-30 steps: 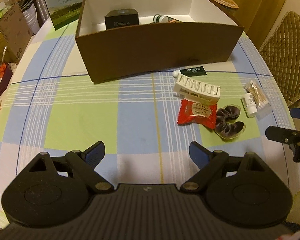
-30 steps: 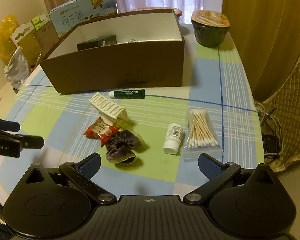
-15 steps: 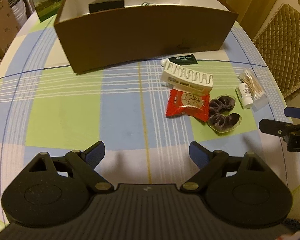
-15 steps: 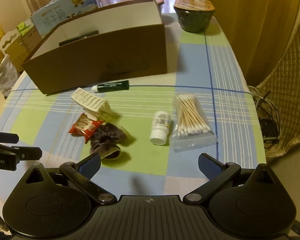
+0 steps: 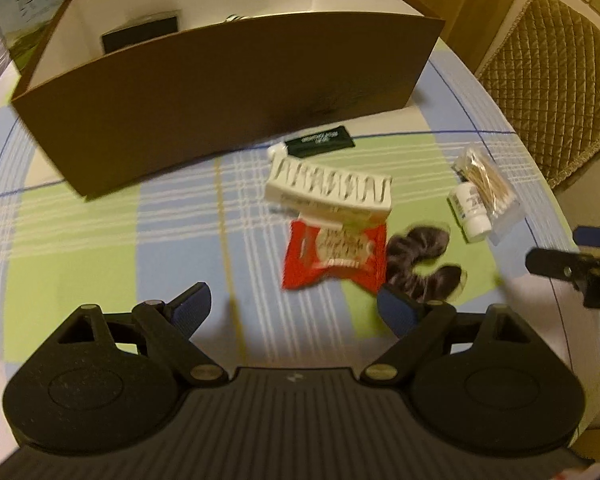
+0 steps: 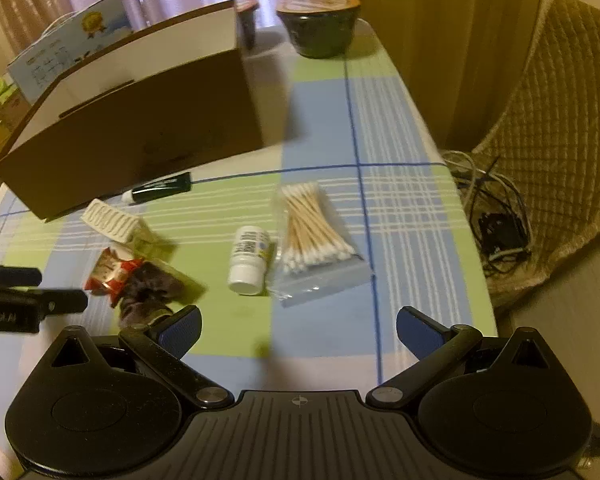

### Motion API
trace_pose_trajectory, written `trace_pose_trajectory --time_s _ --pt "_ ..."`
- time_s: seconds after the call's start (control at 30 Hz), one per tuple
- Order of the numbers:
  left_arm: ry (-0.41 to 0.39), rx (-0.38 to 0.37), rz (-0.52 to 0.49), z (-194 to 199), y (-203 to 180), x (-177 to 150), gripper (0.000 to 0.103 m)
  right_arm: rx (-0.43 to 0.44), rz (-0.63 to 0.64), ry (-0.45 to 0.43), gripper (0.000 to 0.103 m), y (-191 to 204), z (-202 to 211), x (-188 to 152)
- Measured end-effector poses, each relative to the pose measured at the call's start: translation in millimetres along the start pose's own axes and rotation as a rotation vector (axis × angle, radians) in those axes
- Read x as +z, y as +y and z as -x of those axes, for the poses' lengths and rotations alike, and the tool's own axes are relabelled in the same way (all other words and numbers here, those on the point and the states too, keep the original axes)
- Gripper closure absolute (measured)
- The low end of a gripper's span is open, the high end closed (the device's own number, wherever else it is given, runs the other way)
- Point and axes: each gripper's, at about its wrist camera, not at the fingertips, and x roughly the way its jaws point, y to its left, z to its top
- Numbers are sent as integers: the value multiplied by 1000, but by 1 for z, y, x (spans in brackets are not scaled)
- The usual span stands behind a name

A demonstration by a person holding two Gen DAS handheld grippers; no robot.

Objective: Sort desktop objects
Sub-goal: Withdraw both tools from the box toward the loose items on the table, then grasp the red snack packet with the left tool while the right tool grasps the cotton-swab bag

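Observation:
A brown cardboard box [image 5: 228, 92] stands at the back of the checked tablecloth, with a black box [image 5: 140, 34] inside. In front lie a dark green tube [image 5: 320, 142], a white hair clip [image 5: 328, 192], a red snack packet [image 5: 334, 254], a dark scrunchie [image 5: 424, 260], a small white bottle [image 5: 470, 212] and a bag of cotton swabs [image 5: 488, 184]. My left gripper [image 5: 294, 308] is open and empty, just short of the red packet. My right gripper [image 6: 298, 330] is open and empty, just short of the white bottle [image 6: 250, 258] and the swab bag [image 6: 312, 236].
A dark lidded bowl [image 6: 318, 20] and a smaller cup [image 6: 246, 20] stand behind the box. A blue milk carton [image 6: 68, 44] is at the back left. A quilted chair [image 6: 560, 120] and cables [image 6: 496, 220] are beyond the table's right edge.
Both grippers have moved forward and lower towards the loose items, which now look larger. The left one has swung towards the red packet, the right one towards the bottle and swabs. Both stay open.

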Motion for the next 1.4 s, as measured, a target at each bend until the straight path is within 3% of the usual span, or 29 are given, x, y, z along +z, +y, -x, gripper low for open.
trace_pose_trajectory --time_s 0.4,0.6,0.77,1.03,1.1,1.4 --pt "22 -81 -25 -37 -7 22 37 -30 -48 1 2 -14 1 1" --pt "23 -114 -18 -40 -1 17 64 -22 -30 4 2 -10 -5 5" --pt "4 -97 6 -33 17 8 66 2 12 -11 2 -4 -10 11" --pt "-12 -34 137 -14 65 -6 71 12 60 -47 3 -7 -24 23" --pt "-14 -16 167 -10 75 -9 71 26 72 -51 6 -8 -29 27" --pt "-18 12 238 0 100 -16 71 101 78 -56 48 -17 -59 49"
